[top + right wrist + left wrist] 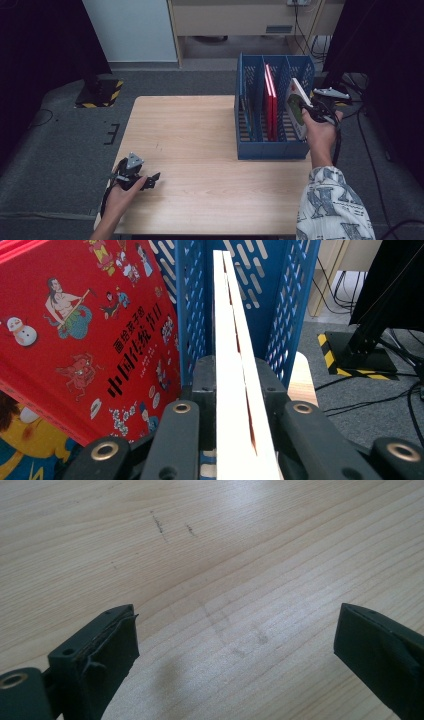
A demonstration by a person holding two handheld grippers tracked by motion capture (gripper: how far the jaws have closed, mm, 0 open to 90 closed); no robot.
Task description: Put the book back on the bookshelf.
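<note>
— What did the table and room look like from your end?

— I had a pale wood table (200, 150) on grey carpet, with a yellow-and-black striped base (100, 93) on the floor at the far left, a white panel behind it, and cables trailing at the far right.

— And your left gripper (149, 181)?

— It rested on the near left of the table, jaws wide apart with bare wood between them.

— The book?

— My right gripper (311, 111) had clamped a thin white book (297, 107) by its edge. I held it upright over the rightmost slot of the blue rack (272, 150), its cover white with a green picture.

— Any writing?

— On the red book (90, 340) in the next slot left I saw black Chinese characters among cartoon figures; I couldn't read them surely.
</note>
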